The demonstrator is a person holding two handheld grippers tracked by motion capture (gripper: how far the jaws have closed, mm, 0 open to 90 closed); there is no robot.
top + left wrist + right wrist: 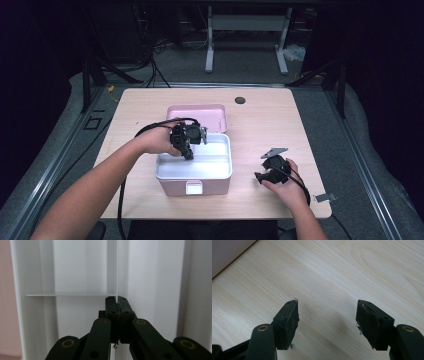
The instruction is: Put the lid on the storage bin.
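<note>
I am holding the left gripper (188,151) down inside the white tray (167,172) that is sitting in the open pink box (172,189) near the middle of the wooden table (260,125). In the left gripper view its jaws are pressing together on a thin white divider wall (116,270) of the tray, pinching the upright edge between the pads, while a second thin partition (70,294) is running crosswise to the left of that edge. The box's pink lid (200,112) is lying open behind the tray, toward the far side of the table. I am resting the right gripper (261,176) on the tabletop to the right of the box, well apart from it. In the right gripper view its jaws are standing wide apart with nothing between them, pointing down at the bare wood, and a strip of the pink box (227,252) is showing in the upper left corner.
</note>
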